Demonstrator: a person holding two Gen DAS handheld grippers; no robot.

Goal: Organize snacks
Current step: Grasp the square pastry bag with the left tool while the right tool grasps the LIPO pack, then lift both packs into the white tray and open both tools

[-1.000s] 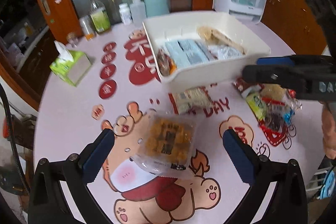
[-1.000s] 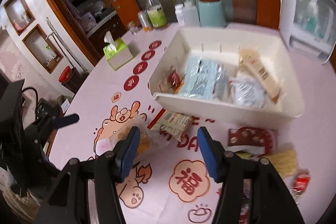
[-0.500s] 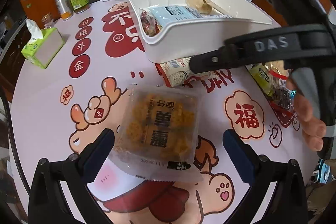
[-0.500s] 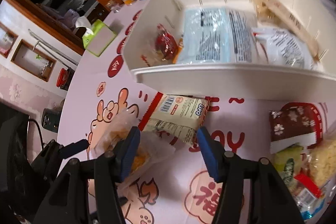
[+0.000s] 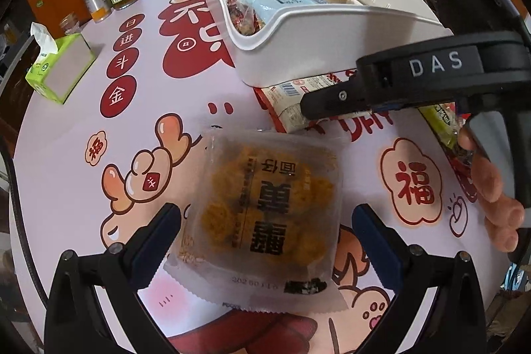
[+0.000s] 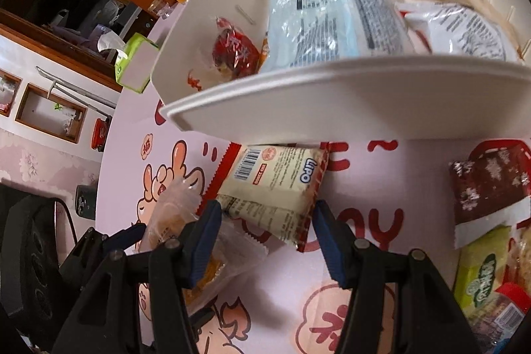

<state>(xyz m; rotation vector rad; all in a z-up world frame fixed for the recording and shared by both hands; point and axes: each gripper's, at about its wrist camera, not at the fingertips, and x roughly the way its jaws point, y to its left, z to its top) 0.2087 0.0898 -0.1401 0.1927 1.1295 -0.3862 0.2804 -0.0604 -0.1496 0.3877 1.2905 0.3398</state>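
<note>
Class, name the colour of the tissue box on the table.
Light green tissue box, clearest in the left wrist view.

clear-wrapped yellow snack packet (image 5: 265,214) lies flat beside lipo packet (image 6: 275,184).

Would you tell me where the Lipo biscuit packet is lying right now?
In the right wrist view, the Lipo packet lies on the table against the white bin's front wall, directly ahead of the open right gripper.

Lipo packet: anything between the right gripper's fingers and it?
Nothing visible. The Lipo packet lies flat just ahead of the open right gripper, its far edge tucked under the white bin rim.
</note>
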